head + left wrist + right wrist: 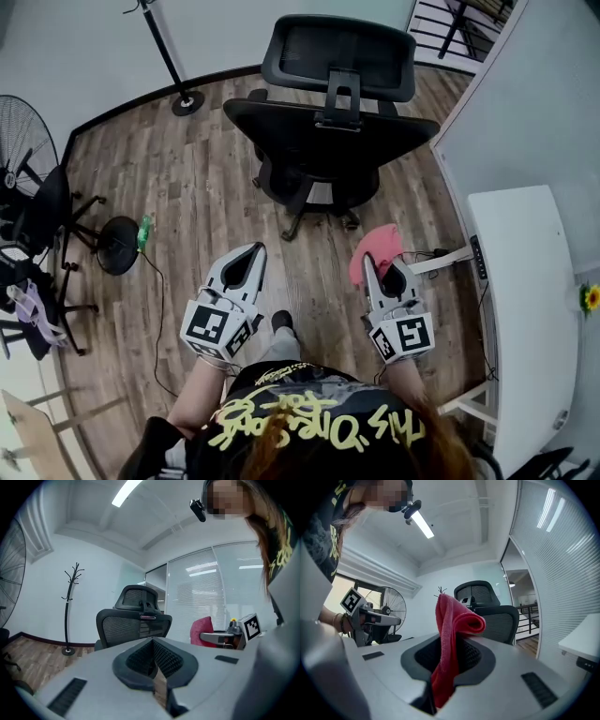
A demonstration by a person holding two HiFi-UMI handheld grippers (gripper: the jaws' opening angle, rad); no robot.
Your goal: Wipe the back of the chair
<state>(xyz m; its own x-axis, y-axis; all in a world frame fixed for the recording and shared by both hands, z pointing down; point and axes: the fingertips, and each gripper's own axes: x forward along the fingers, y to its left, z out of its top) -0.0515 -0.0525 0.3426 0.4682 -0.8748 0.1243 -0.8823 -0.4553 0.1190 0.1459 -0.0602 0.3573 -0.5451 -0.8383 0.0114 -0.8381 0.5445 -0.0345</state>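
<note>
A black mesh office chair [330, 141] stands ahead of me with its back [328, 139] and headrest [339, 56] facing me; it also shows in the left gripper view [133, 625] and the right gripper view [494, 618]. My right gripper [382, 265] is shut on a red cloth [375, 249], which sticks up folded between the jaws [450, 644]. My left gripper [246, 265] is shut with nothing in it [154, 667]. Both grippers are held well short of the chair.
A white desk [523, 309] runs along the right. A coat stand [173, 70] rises at the back left. A fan [21, 141] and another black chair [47, 225] stand at the left, with a cable and a green item [144, 232] on the wood floor.
</note>
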